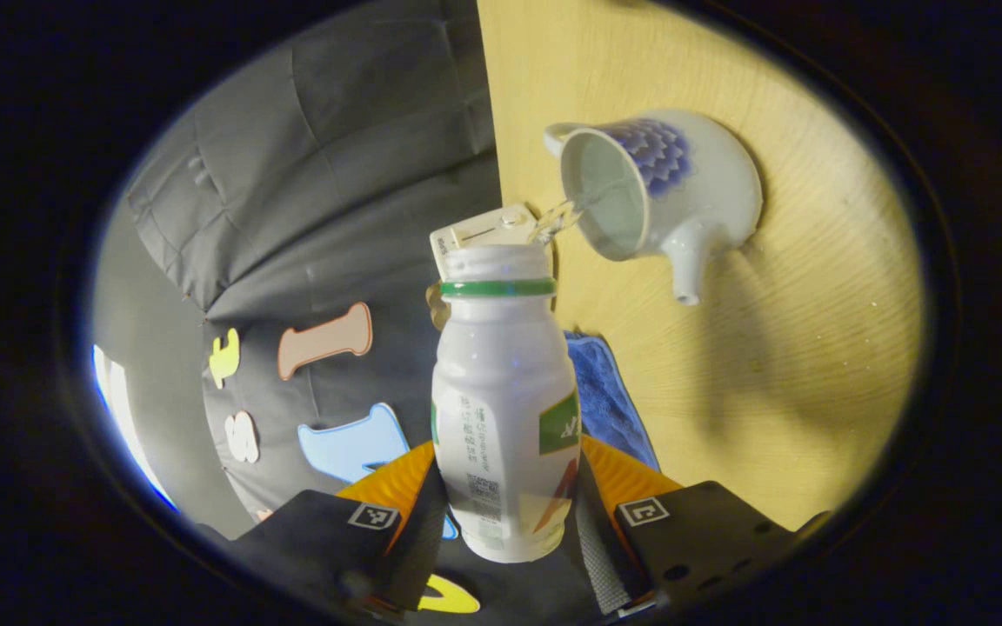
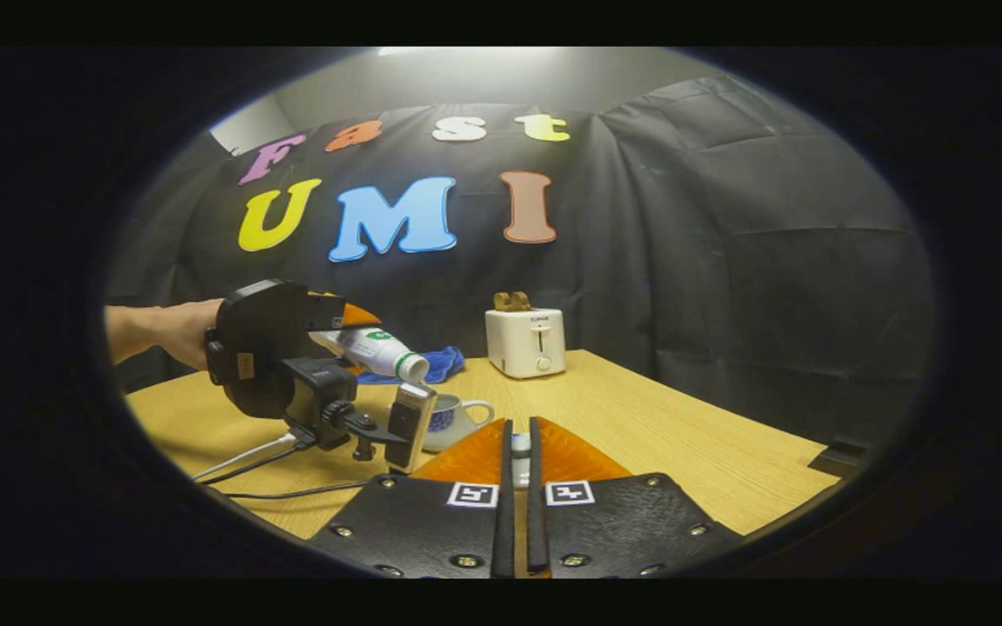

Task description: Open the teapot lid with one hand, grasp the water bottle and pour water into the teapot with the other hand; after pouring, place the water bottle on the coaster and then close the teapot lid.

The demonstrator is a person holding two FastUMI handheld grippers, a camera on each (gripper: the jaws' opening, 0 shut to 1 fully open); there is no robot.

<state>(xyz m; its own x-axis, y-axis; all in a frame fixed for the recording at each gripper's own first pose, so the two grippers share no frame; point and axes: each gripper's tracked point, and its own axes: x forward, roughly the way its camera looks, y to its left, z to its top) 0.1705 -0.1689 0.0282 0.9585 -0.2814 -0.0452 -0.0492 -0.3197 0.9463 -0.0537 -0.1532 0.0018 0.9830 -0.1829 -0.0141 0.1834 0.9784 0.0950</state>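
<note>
In the left gripper view, my left gripper (image 1: pixel 505 513) is shut on a white water bottle (image 1: pixel 505 409) with a green neck ring and no cap. The bottle is tipped toward the lidless white-and-blue teapot (image 1: pixel 666 187), and a thin stream of water (image 1: pixel 557 217) runs from its mouth into the pot. The right gripper view shows the same bottle (image 2: pixel 375 352) tilted over the teapot (image 2: pixel 457 417), held by the left gripper (image 2: pixel 362 343) and a hand (image 2: pixel 162 330). My right gripper (image 2: pixel 518 452) is shut on a small pale teapot lid (image 2: pixel 519 447), to the right of the pot.
A white toaster (image 2: pixel 525 342) holding toast stands at the back of the wooden table (image 2: pixel 684 435), and a blue cloth (image 2: pixel 442 363) lies left of it. Cables (image 2: pixel 249 461) trail across the table's near left. A dark object (image 2: pixel 840 456) sits at the right edge.
</note>
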